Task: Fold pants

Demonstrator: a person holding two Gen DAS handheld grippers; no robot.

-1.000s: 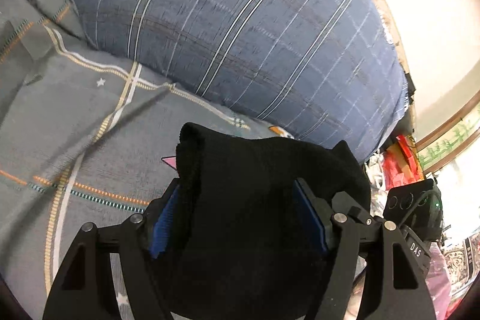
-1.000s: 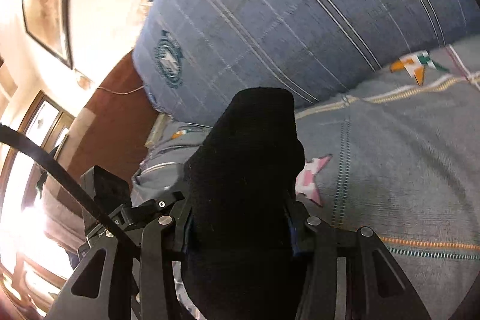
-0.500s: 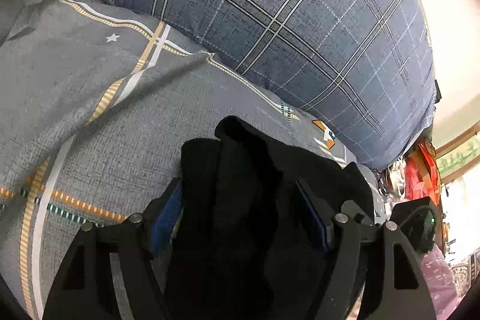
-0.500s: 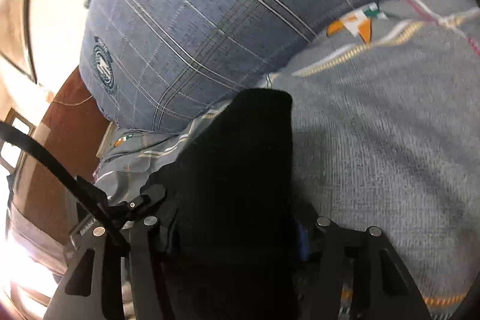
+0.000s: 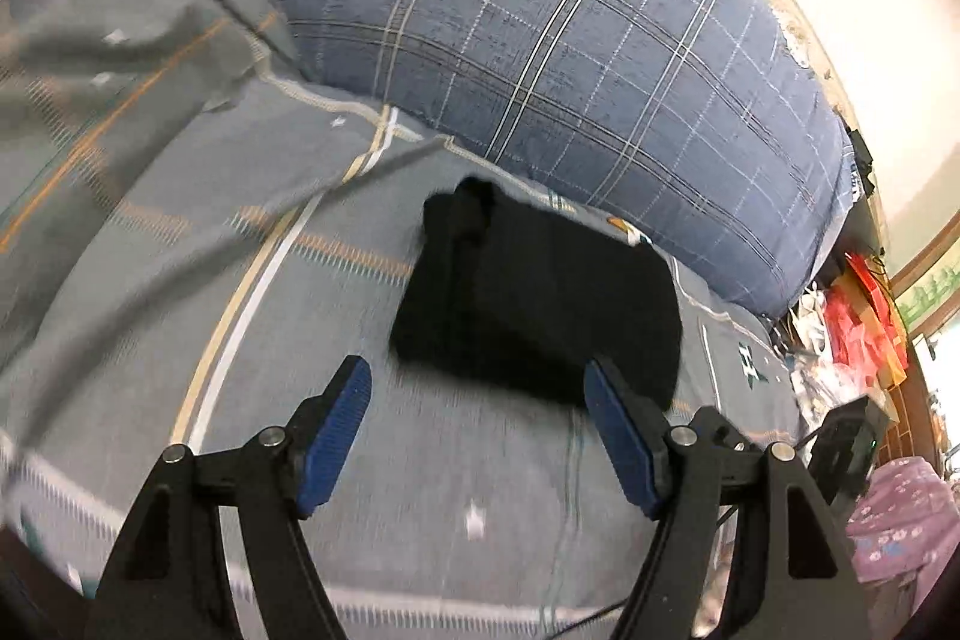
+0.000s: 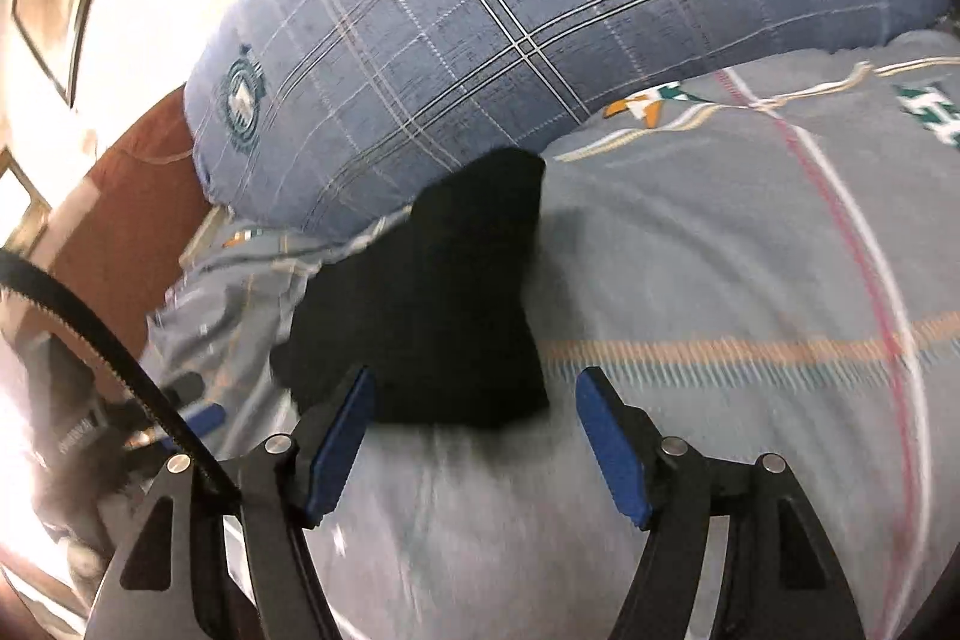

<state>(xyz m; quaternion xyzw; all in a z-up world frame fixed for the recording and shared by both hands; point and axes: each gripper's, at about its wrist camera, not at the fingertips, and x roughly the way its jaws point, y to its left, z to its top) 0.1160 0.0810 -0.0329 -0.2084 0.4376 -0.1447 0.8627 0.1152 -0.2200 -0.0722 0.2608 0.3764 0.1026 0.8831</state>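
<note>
The left tongs stand wide apart with nothing between the blue pads, their tips just short of the near edge of the pants. The right tongs are equally spread and empty; the left pad overlaps the near corner of the pants in that view, though whether it touches the cloth cannot be told.

The pants lie as a compact black bundle on the grey patterned bed cover, their far end close against the big blue plaid pillow. The fold looks essentially done.

The risks from here, as I judge them:

- A pad tip catching the near edge as the tongs draw away would drag the top layer open, since nothing pins the bundle down.
- A raised flap shows at the far left corner of the bundle in the left wrist view; loose cloth there may spring up and spoil the shape.
- The bed cover is soft and wrinkled, so pressing or shifting near the bundle could tilt or slide it.
- The pillow crowds the far end; any push forward would crumple the pants against it.

Both views are motion-blurred, so fine edges are uncertain.
</note>
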